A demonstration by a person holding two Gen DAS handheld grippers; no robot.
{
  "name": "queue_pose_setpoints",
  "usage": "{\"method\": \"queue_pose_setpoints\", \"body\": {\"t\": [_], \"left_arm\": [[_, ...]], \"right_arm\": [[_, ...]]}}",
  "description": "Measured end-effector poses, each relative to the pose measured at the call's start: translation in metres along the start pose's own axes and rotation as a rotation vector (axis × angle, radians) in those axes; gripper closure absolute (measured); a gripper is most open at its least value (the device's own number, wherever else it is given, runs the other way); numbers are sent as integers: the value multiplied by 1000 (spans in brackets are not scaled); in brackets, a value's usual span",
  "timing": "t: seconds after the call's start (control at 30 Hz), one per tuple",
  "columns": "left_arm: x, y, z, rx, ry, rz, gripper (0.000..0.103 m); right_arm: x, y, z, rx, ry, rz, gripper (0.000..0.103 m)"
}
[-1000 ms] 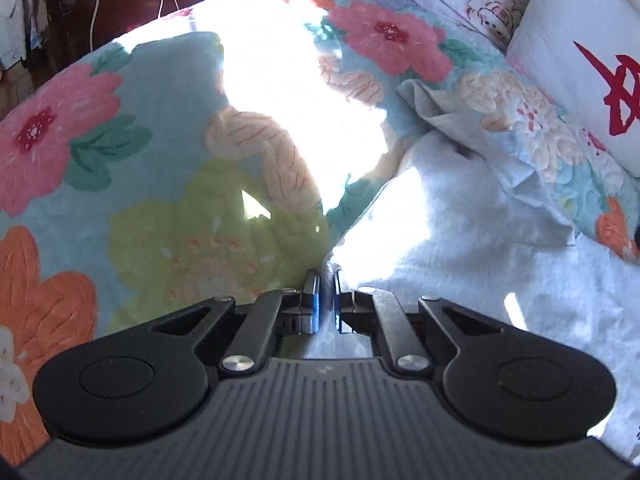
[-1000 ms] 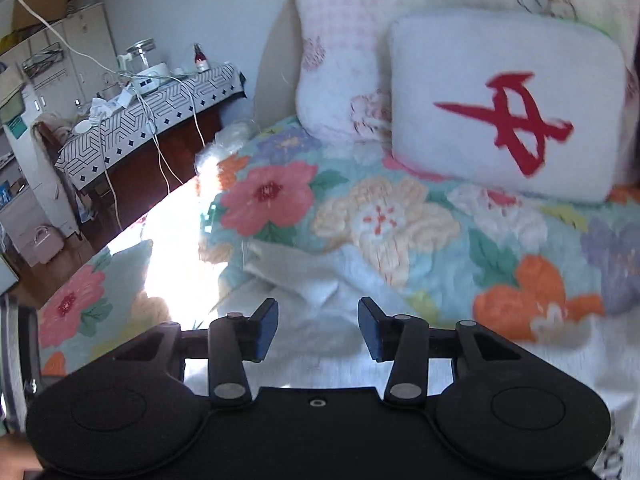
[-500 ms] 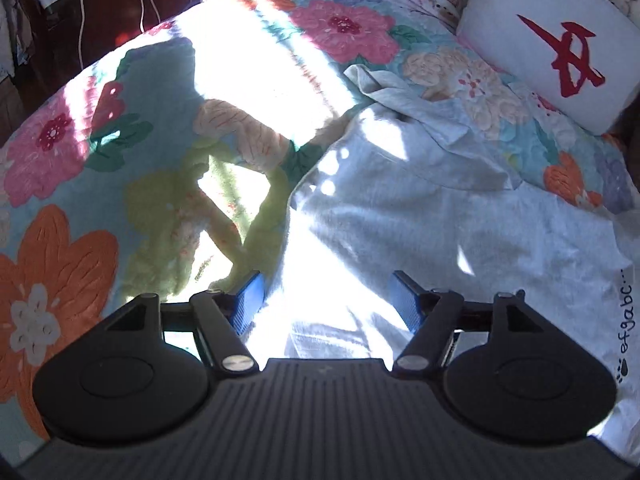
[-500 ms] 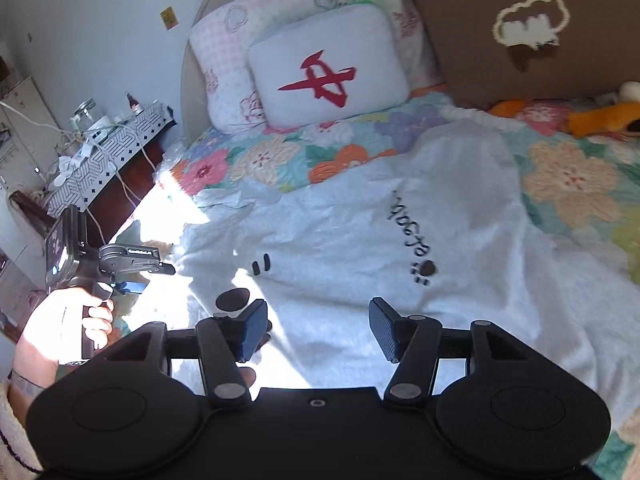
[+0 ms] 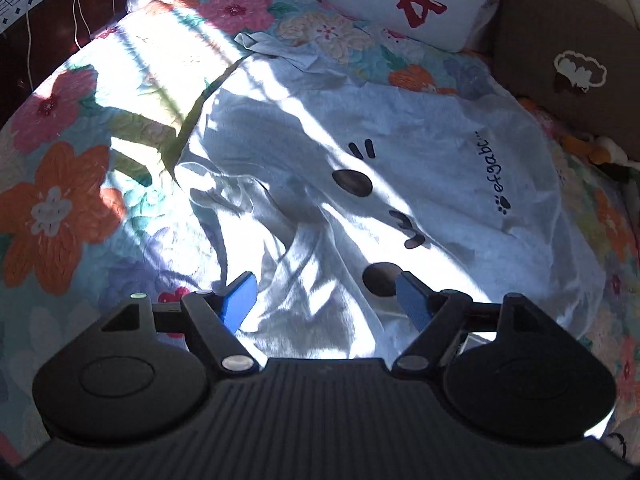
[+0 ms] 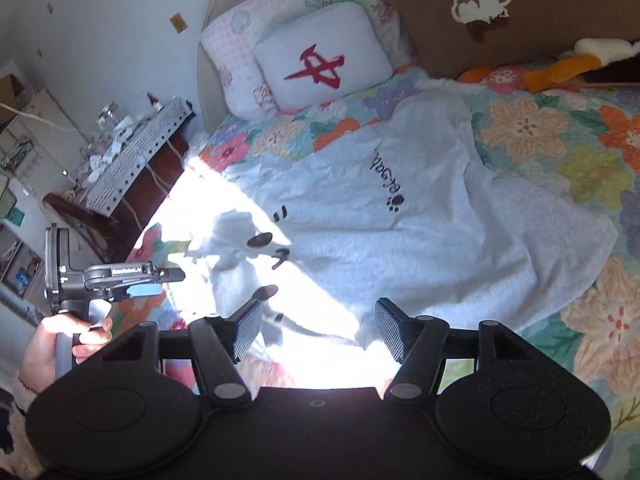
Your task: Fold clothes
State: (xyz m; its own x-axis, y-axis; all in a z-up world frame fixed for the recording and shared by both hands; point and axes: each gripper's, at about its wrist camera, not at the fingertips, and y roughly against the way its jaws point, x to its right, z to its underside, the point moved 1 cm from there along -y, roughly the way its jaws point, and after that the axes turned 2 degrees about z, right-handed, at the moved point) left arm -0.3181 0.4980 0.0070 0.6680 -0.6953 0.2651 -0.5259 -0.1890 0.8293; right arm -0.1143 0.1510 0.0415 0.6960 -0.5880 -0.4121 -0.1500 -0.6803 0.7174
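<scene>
The pale sweatshirt (image 5: 420, 152) lies spread face up on the floral bed (image 5: 60, 208), its near-left part rumpled into loose ridges, while the left gripper (image 5: 326, 300) and the right gripper (image 6: 318, 330) both hang above its near edge with jaws opening and no cloth between them. The likely trouble is that either gripper pinches only the top layer of that crumpled patch, so the fold drags a bunched sleeve along and comes out lopsided. Hard sunlight washes out the near hem (image 6: 320, 352), which could make its edge easy to misjudge.
</scene>
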Motion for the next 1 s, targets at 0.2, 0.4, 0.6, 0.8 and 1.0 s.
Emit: {"method": "queue_pose_setpoints", "body": {"t": [0.2, 0.4, 0.6, 0.8, 1.0], "left_arm": [[15, 4, 43, -77, -51, 17, 17], [22, -71, 63, -205, 29, -33, 19], [18, -85, 53, -115, 57, 8, 84], [32, -81, 22, -63, 17, 57, 88], [27, -94, -10, 44, 33, 120, 79]], "right_arm": [[-3, 9, 33, -99, 61, -22, 19], [-25, -70, 69, 7, 235, 63, 20], [-77, -129, 74, 65, 672, 99, 21], [-74, -164, 54, 35, 753, 86, 95], [-17, -180, 0, 123, 362, 98, 95]]}}
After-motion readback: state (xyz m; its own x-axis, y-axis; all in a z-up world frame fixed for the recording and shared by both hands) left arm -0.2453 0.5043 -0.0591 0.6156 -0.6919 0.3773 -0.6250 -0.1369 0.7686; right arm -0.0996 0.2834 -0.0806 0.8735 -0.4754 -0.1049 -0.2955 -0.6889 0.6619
